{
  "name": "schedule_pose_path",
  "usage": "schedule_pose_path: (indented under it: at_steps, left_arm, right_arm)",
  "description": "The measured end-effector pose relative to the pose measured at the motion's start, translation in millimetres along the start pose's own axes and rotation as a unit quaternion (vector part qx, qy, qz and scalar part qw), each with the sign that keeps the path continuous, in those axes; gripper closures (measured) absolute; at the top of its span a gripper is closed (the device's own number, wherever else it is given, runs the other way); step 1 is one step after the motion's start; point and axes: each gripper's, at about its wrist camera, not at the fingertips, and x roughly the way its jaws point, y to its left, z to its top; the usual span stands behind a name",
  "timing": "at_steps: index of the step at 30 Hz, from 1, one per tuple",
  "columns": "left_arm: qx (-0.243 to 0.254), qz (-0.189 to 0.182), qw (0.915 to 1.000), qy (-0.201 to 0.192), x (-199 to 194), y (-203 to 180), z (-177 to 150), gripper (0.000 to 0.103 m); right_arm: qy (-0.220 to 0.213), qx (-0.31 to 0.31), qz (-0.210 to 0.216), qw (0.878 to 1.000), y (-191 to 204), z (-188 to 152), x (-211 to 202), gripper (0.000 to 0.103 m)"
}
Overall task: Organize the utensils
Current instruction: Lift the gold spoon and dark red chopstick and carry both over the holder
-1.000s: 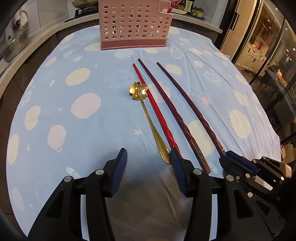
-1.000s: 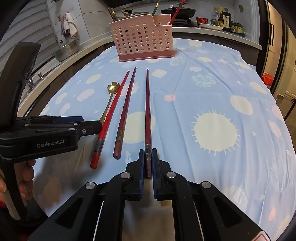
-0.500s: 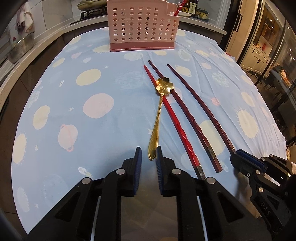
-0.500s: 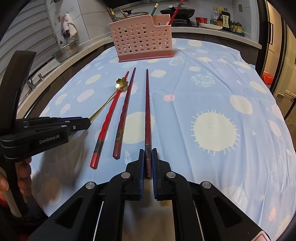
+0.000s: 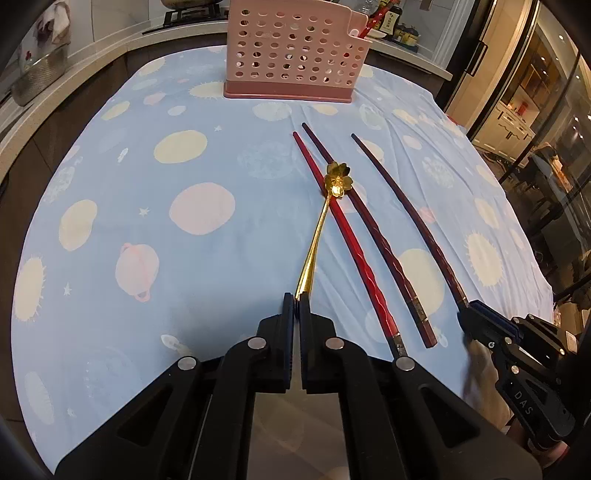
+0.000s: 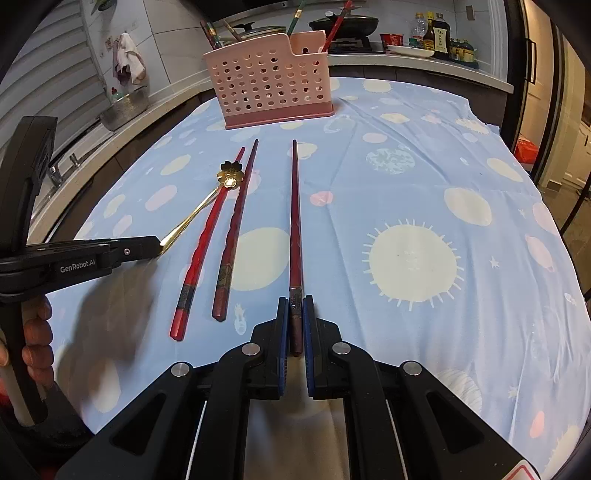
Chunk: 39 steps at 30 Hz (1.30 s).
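**Two utensils gripped, none yet moved to the caddy**

Our left gripper (image 5: 297, 295) is clamped on the gold flower spoon's (image 5: 325, 214) handle; our right gripper (image 6: 295, 301) pinches a dark chopstick (image 6: 294, 218). Two more chopsticks (image 6: 212, 236) lie on the tablecloth (image 6: 406, 177). The pink caddy (image 6: 269, 85) beyond already holds some utensils.

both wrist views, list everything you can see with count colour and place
utensil basket: 1, pink, far end of cloth, chopsticks standing inside
tablecloth: 1, light blue with planets and suns, covers table
spoon: 1, gold flower bowl lying over the red chopstick, handle in left gripper
red chopstick: 1, bright red, beside spoon
dark chopsticks: 2, dark red, one loose, one in right gripper
bottles: several, dark, counter behind
left gripper: black, shut on spoon
right gripper: black, shut on chopstick
hand: 1, holding left gripper
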Motion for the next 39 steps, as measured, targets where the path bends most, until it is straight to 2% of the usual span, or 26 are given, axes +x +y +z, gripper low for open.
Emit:
schedule_pose_path:
  at_steps: [2, 4, 6, 8, 13, 15, 17, 26, 39]
  left_arm:
    - [0.004, -0.004, 1.0000, 0.003, 2.1, -3.2, -0.7, 0.096]
    - [0.002, -0.010, 0.9999, 0.003, 2.5, -4.4, -1.3, 0.088]
    - [-0.003, -0.019, 0.9998, 0.000, 1.3, -5.4, -1.3, 0.068]
    - [0.001, -0.013, 0.9999, -0.005, 2.2, -7.8, -1.9, 0.066]
    - [0.018, 0.013, 0.9996, -0.017, 5.0, -14.1, -3.9, 0.073]
    - [0.025, 0.026, 0.9991, -0.022, 5.6, -14.4, -4.1, 0.086]
    - [0.024, 0.030, 0.9990, -0.022, 5.4, -11.9, -3.6, 0.093]
    - [0.012, 0.003, 0.9998, -0.015, -4.8, -3.2, -3.7, 0.093]
    - [0.006, -0.027, 0.9979, -0.059, -49.7, -5.4, 12.0, 0.096]
  right_arm:
    - [0.001, 0.001, 0.000, 1.000, -0.5, 0.3, 0.6, 0.096]
    - [0.001, 0.000, -0.001, 1.000, 0.0, 0.4, 0.8, 0.096]
    - [0.001, 0.001, -0.001, 1.000, 0.2, 0.4, 1.1, 0.096]
    - [0.001, 0.000, -0.001, 1.000, 0.1, 0.4, 0.9, 0.096]
    - [0.002, 0.001, -0.001, 1.000, 0.2, 0.8, 1.2, 0.096]
    - [0.002, 0.001, 0.000, 1.000, -0.1, 0.6, 1.4, 0.096]
    - [0.001, 0.002, 0.000, 1.000, 0.0, 0.5, 1.4, 0.096]
    - [-0.004, 0.003, -0.003, 1.000, -1.0, 1.7, -3.8, 0.096]
    - [-0.054, 0.009, 0.008, 0.998, -2.8, 32.4, -35.1, 0.096]
